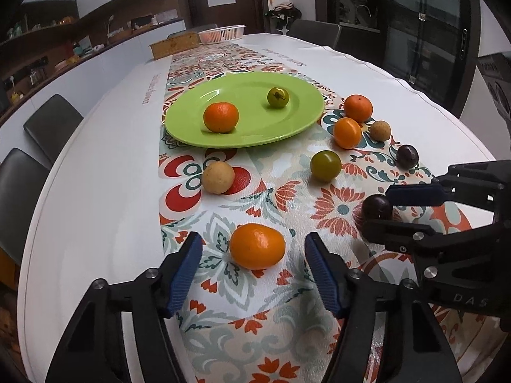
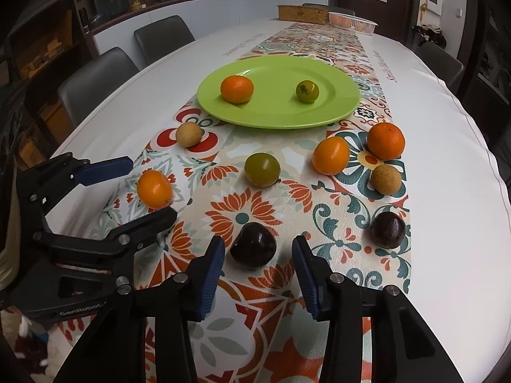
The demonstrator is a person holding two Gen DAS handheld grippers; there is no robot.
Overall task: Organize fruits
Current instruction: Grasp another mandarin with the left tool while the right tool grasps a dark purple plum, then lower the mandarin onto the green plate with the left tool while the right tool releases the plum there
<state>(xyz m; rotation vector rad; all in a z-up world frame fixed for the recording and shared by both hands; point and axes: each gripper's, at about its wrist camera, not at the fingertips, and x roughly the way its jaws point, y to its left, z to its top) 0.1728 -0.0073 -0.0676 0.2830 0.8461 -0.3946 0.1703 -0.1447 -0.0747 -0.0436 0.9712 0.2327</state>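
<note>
Both hand-held grippers gape wide, empty: left hand-held gripper [image 1: 254, 274] straddling a glossy oval orange kumquat [image 1: 257, 246], right hand-held gripper [image 2: 257, 266] straddling a dark purple round fruit [image 2: 253, 245], seemingly poised for grasps.

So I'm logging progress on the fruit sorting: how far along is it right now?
Early on. Done: one orange fruit and one green fruit sit on the green plate. In hand: nothing gripped yet; the open left gripper brackets an orange fruit, and the open right gripper brackets a dark plum. Left: those two plus six more fruits on the tablecloth.
</note>
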